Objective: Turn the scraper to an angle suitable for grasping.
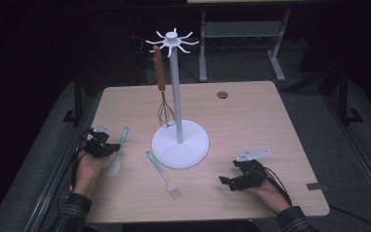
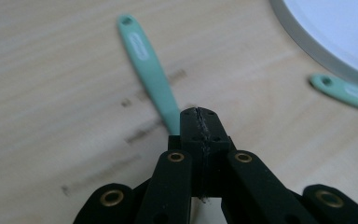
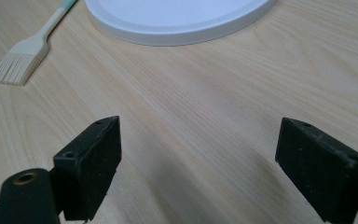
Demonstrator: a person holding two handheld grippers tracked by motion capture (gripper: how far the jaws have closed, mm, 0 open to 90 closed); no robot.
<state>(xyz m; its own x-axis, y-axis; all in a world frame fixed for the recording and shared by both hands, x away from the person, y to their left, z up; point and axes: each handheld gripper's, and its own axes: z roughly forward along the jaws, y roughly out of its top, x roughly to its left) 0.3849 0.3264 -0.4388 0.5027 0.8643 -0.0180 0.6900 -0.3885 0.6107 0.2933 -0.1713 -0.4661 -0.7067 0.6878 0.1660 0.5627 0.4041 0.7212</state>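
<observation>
— So, where is the spatula (image 1: 118, 153) lying?

— It is lying close to the left edge of the table (image 1: 251, 111), with the pale blade pointing toward the near edge and the mint handle running away toward the far edge, leaning slightly right. In the left gripper view the handle (image 2: 150, 70) is stretching up and to the left from the jaws.

— Which hand is working on it?

— The left gripper (image 1: 107, 151) is sitting right on it, partway along the handle. Its jaws are pressing fully together, and the handle is disappearing behind their tips, so it is looking like a pinch on the spatula, though the contact itself is hidden.

— And the other hand?

— The right gripper (image 1: 228, 181) is resting near the near right corner, jaws standing wide apart with nothing between them, well apart from the spatula.

— What else is sitting nearby?

— A brush (image 1: 164, 175) is lying between the two hands, bristles toward the near edge. Behind it a white stand (image 1: 179, 143) is occupying the middle, and a whisk (image 1: 162, 92) is hanging from one of its top hooks. That stand is lying ahead and to the right of the left gripper, so any lift toward the hooks is probably going that way.
</observation>
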